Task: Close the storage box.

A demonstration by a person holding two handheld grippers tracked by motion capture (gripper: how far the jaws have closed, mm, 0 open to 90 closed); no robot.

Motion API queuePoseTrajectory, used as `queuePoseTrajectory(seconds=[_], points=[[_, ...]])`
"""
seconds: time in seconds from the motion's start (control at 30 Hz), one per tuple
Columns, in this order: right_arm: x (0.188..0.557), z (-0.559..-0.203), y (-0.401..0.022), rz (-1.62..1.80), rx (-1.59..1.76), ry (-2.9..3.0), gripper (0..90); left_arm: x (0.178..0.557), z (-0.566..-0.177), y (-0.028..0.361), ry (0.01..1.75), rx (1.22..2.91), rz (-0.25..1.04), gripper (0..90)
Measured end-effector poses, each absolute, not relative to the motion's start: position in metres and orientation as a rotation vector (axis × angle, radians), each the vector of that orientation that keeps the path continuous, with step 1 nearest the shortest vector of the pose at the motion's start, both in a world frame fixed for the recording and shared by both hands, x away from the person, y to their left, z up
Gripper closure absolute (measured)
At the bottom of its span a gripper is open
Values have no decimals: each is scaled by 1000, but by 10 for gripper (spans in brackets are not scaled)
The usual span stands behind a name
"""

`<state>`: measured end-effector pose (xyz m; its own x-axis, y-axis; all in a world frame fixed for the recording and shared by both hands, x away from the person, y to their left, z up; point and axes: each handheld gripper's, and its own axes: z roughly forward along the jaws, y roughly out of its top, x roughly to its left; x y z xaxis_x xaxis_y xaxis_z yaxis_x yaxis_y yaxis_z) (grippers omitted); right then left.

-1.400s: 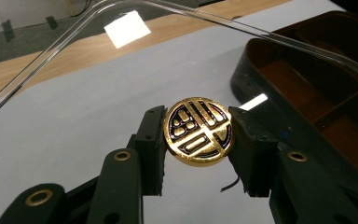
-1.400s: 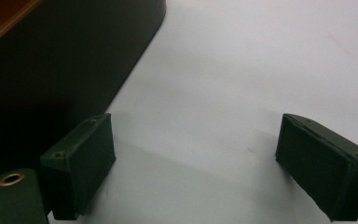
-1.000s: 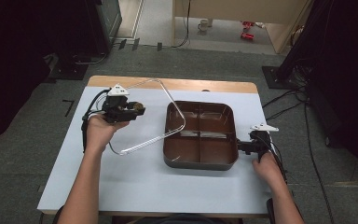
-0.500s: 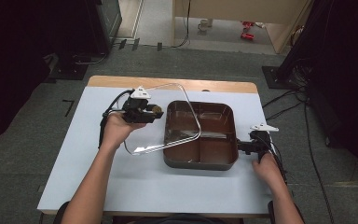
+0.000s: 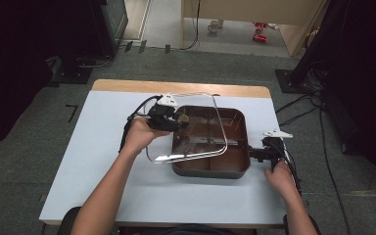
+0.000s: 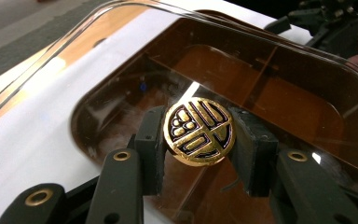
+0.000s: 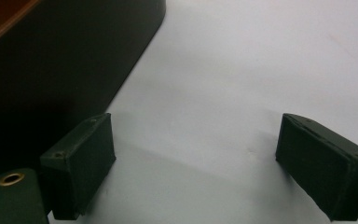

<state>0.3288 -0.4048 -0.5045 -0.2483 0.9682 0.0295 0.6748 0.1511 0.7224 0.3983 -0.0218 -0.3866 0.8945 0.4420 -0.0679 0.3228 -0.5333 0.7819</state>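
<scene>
My left tool (image 6: 196, 140) was clamped on the clear lid's (image 5: 196, 127) gold knob (image 6: 199, 131), lid tilted over the brown tray (image 5: 242, 169); right tool (image 7: 196, 163) gaped beside it; next, I judged, lowering it square.

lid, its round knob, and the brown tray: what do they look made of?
Lid: clear, glossy, likely plastic or glass; the tray shows through it and glare runs along its rim.
Knob: gold, shiny, metallic-looking with a dark inlaid pattern; could be plated plastic. The left hand-held gripper clamps it.
Tray: dark brown, smooth and semi-gloss with internal dividers; probably moulded plastic or lacquer-style, cannot tell which.
</scene>
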Motion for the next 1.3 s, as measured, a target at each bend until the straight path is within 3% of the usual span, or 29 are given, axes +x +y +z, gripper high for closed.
queuePoseTrajectory(seconds=[0.33,0.97,1.3], points=[[329,-504,-405,876,1563,1990,109,397,-397,-43,484,2171,101,592],[329,-504,-405,878,1565,1989,109,399,-420,-101,335,2292,81,592],[329,-504,-405,878,1565,1988,109,401,-424,-104,349,2265,48,592]])
